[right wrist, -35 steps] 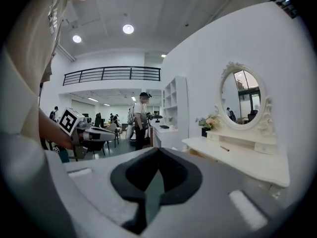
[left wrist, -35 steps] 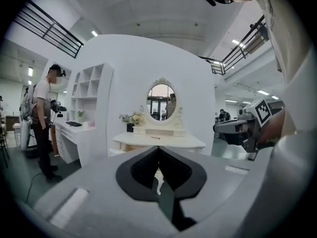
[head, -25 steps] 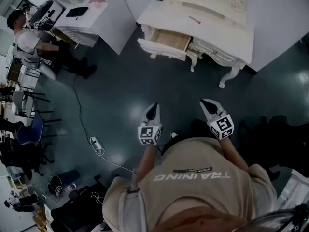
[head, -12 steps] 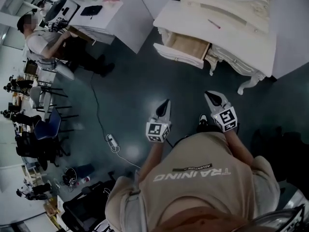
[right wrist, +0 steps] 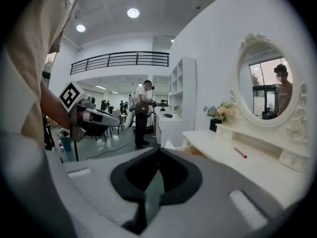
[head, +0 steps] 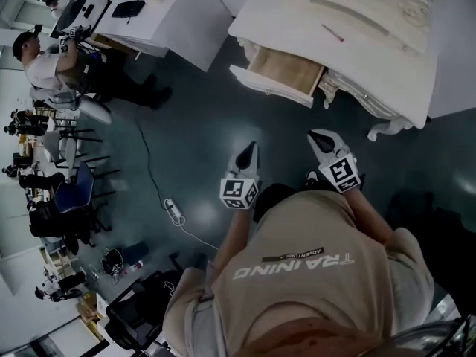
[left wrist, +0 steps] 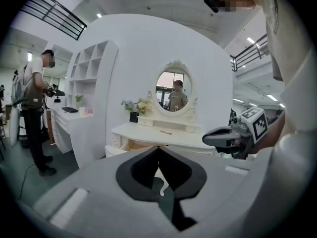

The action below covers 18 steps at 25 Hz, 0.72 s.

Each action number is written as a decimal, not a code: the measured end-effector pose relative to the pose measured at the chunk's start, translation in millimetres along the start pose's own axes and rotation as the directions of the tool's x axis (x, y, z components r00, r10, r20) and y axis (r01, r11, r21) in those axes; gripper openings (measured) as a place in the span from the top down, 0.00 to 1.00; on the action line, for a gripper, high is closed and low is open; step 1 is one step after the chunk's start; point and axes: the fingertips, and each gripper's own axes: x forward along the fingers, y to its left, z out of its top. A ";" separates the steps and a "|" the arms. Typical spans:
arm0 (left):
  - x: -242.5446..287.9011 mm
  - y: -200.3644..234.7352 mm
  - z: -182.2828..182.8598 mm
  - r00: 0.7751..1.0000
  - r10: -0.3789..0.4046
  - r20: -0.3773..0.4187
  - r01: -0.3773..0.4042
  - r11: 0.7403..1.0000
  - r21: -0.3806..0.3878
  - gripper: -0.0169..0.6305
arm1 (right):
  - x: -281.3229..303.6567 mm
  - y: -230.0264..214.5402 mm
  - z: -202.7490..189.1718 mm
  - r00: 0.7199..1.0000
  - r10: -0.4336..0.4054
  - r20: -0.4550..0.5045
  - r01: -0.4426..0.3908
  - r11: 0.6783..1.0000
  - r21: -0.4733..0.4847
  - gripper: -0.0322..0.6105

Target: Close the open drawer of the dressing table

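Note:
The white dressing table (head: 387, 58) stands at the top right of the head view. Its left drawer (head: 279, 74) is pulled out, showing a wooden inside. Both grippers hang over the dark floor, well short of the drawer. My left gripper (head: 251, 147) is shut with nothing in it, pointing toward the drawer. My right gripper (head: 314, 135) is also shut and empty, aimed at the table's right part. In the left gripper view the drawer (left wrist: 130, 145) shows just past the shut jaw tips (left wrist: 158, 147). The right gripper view has the drawer (right wrist: 194, 151) beyond its tips (right wrist: 158, 149).
A red pen (head: 332, 33) lies on the tabletop. An oval mirror (left wrist: 174, 90) and flowers (left wrist: 137, 105) stand on the table. A power strip (head: 172, 211) and cable lie on the floor at left. A person (head: 52, 62) stands at a white desk (head: 141, 17), with chairs (head: 63, 192) behind.
The dressing table and its open drawer have grown and come somewhat nearer in the head view. Both grippers stay shut and keep their places ahead of the body.

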 end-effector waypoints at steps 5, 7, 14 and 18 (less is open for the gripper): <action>24.0 28.7 0.1 0.999 -0.029 -0.013 0.029 0.999 0.014 0.96 | 39.7 -9.1 -2.7 1.000 0.006 -0.017 -0.004 0.994 0.113 0.94; 29.3 44.9 -0.6 0.999 -0.047 -0.015 0.047 0.999 0.023 0.96 | 55.5 -12.4 -1.6 0.999 -0.017 -0.028 0.020 0.991 0.135 0.94; 40.1 122.7 -1.7 0.984 -0.169 -0.057 0.175 0.978 0.116 0.96 | 113.8 -11.7 29.6 0.985 -0.156 -0.068 0.166 0.968 0.189 0.94; 60.3 157.8 6.6 0.965 -0.254 -0.064 0.260 0.956 0.136 0.96 | 134.3 -15.1 41.8 0.969 -0.229 -0.090 0.244 0.946 0.213 0.94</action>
